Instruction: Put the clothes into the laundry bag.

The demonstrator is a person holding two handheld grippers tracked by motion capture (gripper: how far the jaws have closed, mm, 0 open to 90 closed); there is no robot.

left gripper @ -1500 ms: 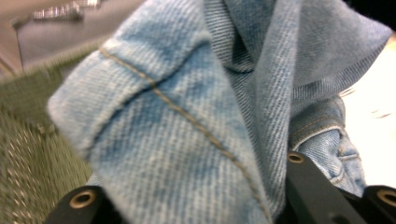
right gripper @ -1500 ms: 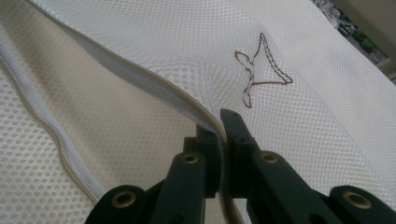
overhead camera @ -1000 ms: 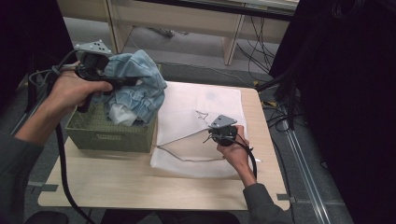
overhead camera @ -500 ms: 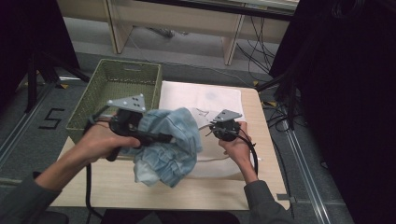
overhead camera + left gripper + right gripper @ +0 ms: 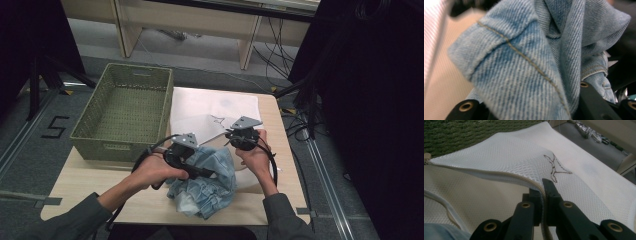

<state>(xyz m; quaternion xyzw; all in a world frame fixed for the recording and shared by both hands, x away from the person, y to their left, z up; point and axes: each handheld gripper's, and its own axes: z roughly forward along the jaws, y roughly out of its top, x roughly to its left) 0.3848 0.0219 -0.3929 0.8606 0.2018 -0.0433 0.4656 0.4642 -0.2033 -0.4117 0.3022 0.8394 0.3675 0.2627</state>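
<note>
Left gripper (image 5: pixel 197 171): low centre of the high view, held in the person's left hand (image 5: pixel 157 170); its jaws are clamped on a bunch of denim.
Denim garment (image 5: pixel 202 182): light blue, crumpled, hanging from the left gripper and resting on the table's front edge, just beside the mesh bag's opening; in the left gripper view its stitched hem (image 5: pixel 524 57) sits right up against the camera.
Right gripper (image 5: pixel 239 137): right of centre in the high view, in the right hand (image 5: pixel 255 155); in the right gripper view the jaws are pinched tight on the bag's upper edge (image 5: pixel 541 186), lifting it.
Mesh bag (image 5: pixel 215 107): white, lying flat across the table's right half, its mouth held up and open towards the denim; a small dark printed figure (image 5: pixel 555 167) shows on top.
Basket (image 5: pixel 122 107): green woven, upper left of the table, touching the bag's left side.
Table (image 5: pixel 90 177): pale wood, bare along the lower left.
</note>
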